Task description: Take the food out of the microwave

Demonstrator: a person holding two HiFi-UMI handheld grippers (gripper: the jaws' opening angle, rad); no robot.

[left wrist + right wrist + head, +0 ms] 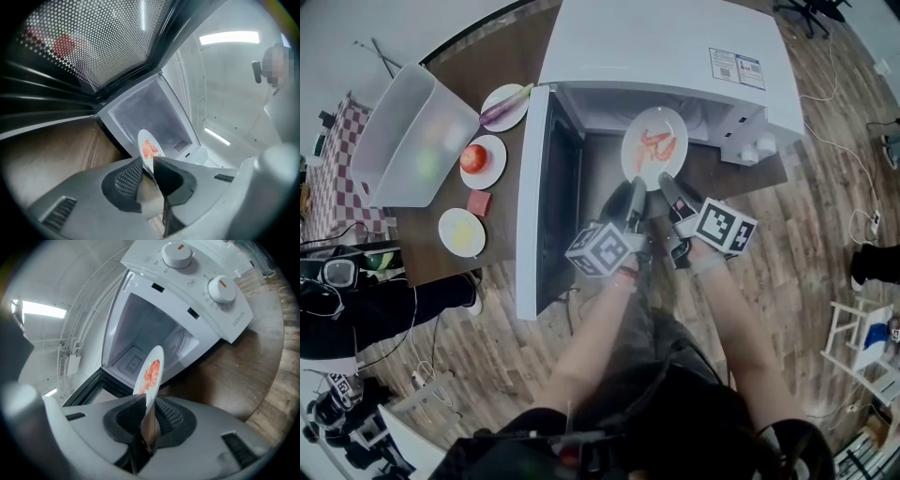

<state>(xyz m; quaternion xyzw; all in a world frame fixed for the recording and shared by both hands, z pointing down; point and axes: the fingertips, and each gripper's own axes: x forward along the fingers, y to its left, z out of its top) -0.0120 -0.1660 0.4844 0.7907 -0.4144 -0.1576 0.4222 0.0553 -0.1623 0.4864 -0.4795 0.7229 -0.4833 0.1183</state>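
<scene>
Both tools have the plate [671, 123]: the left tool [147, 161] is clamped on its near rim, and the right tool [149, 403] pinches that same white edge just beside it, jaws tight. The plate, with its orange-red food [652, 150], is straight ahead of both tools at the mouth of the open microwave [656, 47]. The door [534, 197] hangs wide open off to the left tool's left, over the brown desk [502, 56].

White microwave [656, 47], white plate [671, 122] w/ orange-red food [654, 148]; door mesh [103, 42] dotted, prob. black; brown wood-grain table [502, 52].
</scene>
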